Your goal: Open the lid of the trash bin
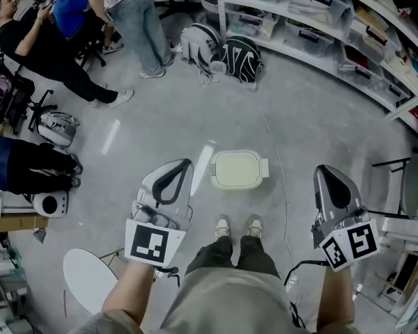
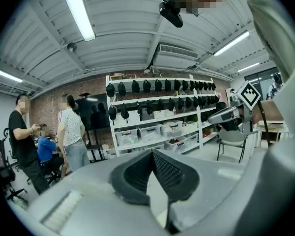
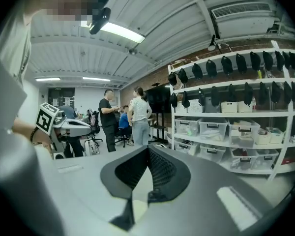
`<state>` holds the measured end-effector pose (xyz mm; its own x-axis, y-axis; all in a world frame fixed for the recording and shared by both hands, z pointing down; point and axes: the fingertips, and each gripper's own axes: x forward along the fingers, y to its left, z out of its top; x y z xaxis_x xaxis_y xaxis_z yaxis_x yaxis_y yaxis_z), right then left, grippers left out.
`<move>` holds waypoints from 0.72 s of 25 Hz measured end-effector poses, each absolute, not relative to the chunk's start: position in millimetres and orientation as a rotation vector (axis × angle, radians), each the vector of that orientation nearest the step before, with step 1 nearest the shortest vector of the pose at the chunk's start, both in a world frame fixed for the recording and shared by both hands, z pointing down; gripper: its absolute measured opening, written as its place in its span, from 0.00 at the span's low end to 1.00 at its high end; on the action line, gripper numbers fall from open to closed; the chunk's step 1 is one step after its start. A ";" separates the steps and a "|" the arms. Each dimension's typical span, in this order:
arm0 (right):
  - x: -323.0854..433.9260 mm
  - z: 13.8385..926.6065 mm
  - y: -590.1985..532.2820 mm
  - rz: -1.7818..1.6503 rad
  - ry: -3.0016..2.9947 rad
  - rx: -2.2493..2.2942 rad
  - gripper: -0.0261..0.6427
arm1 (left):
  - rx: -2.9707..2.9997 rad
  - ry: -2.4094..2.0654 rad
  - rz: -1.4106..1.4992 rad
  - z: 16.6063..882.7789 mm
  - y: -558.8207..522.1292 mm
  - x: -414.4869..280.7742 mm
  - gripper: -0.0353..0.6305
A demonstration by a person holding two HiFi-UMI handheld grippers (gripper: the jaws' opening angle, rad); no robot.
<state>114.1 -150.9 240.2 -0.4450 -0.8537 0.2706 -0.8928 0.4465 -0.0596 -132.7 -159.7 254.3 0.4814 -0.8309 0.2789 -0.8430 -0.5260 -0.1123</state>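
**Our left gripper [image 1: 183, 165] and right gripper [image 1: 326, 170] closed on nothing, bin lid down**

In each gripper view the ribbed black pads meet at their tips with nothing between them. We hold both grippers up and level, pointing across the room rather than at the floor. The trash bin [image 1: 216, 181] stands on the concrete between the two grippers, just ahead of our shoes [image 1: 237, 225]. Its cream lid [image 1: 237, 168] lies flat and shut, so we judge the task not yet begun.

What could go wrong: with the jaws together we cannot pinch the lid's edge, and a closed tip might only skid over the smooth top. The bin looks light, so a sideways push could slide or tip it instead of lifting the lid. A tab [image 1: 264, 167] on its right side may be the hinge or the handle. We cannot tell which, and prying the wrong edge would fail.

Around us, seated people [image 1: 35, 40] are well off to the left, and a white round disc [image 1: 89, 278] lies at our lower left. Two backpacks [image 1: 223, 56] rest near the shelving rack [image 1: 320, 12]. A thin cable [image 1: 281, 186] runs along the floor just right of the bin, and a chair [image 1: 412, 186] stands far right. Only the cable lies near the bin, and nothing blocks our reach down to it.
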 end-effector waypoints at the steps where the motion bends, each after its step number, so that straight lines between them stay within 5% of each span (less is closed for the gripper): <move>1: 116.7 250.7 -157.5 0.298 -2.488 1.523 0.04 | 2.660 -1.500 0.481 265.6 -165.1 -131.0 0.06; 18: 153.4 510.7 -241.2 0.485 -2.343 1.498 0.04 | 2.467 -1.374 0.750 566.2 -226.8 -123.0 0.06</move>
